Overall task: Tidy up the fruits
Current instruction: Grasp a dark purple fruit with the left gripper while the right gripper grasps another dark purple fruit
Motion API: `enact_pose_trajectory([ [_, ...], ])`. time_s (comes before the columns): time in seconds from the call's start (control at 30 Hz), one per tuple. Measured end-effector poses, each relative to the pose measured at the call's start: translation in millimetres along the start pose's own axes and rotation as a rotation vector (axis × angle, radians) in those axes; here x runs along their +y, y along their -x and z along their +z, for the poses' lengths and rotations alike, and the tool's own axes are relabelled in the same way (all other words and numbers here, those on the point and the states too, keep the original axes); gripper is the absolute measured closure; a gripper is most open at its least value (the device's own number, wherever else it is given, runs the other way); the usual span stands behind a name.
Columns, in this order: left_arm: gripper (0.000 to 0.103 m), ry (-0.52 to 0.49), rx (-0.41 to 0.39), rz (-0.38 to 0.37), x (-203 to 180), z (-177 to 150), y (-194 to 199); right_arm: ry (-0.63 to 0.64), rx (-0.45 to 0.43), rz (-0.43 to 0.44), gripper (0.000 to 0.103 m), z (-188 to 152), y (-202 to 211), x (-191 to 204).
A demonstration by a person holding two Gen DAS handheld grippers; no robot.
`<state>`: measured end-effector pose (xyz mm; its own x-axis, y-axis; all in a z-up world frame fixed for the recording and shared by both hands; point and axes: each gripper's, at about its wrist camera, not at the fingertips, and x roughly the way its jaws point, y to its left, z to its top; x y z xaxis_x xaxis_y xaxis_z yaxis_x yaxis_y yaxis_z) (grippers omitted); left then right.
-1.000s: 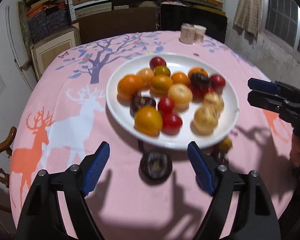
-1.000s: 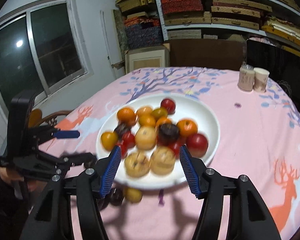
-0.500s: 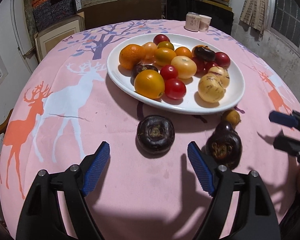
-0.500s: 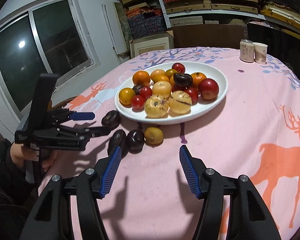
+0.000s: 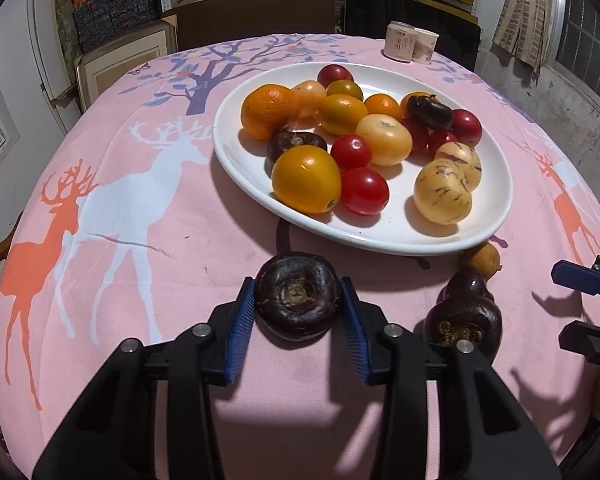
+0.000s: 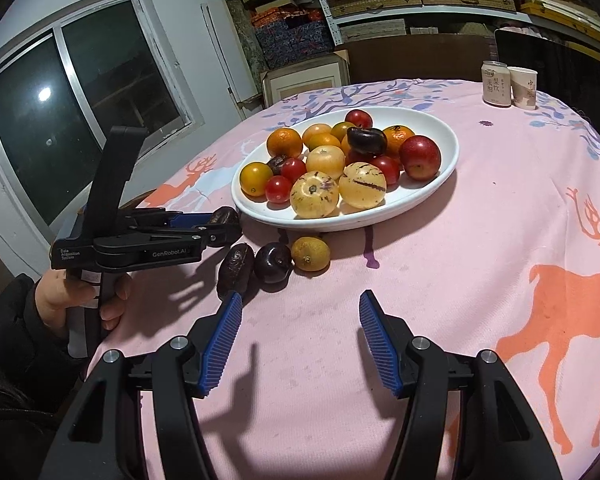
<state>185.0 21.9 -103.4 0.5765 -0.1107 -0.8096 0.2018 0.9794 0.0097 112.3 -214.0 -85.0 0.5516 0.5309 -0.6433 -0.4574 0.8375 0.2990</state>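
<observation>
- Most fruit already sits on the white plate [image 5: 236,160] – 4 pieces remain on the table [image 5: 140,280].
- Your left gripper [image 5: 298,300] is closing its fingers on the dark round fruit [image 5: 298,294], just before the plate.
- Your right gripper [image 6: 300,344] fingers are spread, empty – 2 dark fruits [image 6: 274,262] and a small yellow fruit [image 6: 310,254] wait.

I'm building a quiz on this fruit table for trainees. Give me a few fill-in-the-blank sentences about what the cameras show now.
1. The left tool is closing on a round dark purple fruit lying on the ____ tablecloth.
2. The white oval plate holds two pale yellow fruits with ____ streaks.
3. The right tool has ____ between its blue pads.
4. Beside the beverage can stands a paper ____.

Missing: pink; purple; nothing; cup
</observation>
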Motion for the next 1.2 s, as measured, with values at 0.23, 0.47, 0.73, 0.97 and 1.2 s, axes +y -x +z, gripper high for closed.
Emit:
enact_pose_trajectory([
  [0.23, 0.062, 0.004, -0.022, 0.006, 0.6, -0.2, 5.0, 0.008, 0.004, 0.000, 0.041, -0.5, -0.9, 0.7],
  [0.47, 0.062, 0.017, -0.077, -0.003, 5.6, -3.5, 25.8, 0.084, 0.053, -0.004, 0.048, 2.3, -13.4, 28.3],
  [0.73, 0.062, 0.046, -0.099, -0.021, 17.2, -10.8, 40.7, 0.044, 0.165, 0.039, 0.059, 13.5, -48.7, 45.7],
  [0.97, 0.062, 0.053, -0.096, -0.037, 19.4, -12.2, 37.6, -0.047, 0.195, 0.072, 0.080, 17.3, -73.6, 46.6],
  [1.2, 0.062, 0.062, -0.100, -0.046, 21.0, -12.7, 40.6, -0.010, 0.121, 0.111, 0.081, 10.5, -54.4, 49.3],
])
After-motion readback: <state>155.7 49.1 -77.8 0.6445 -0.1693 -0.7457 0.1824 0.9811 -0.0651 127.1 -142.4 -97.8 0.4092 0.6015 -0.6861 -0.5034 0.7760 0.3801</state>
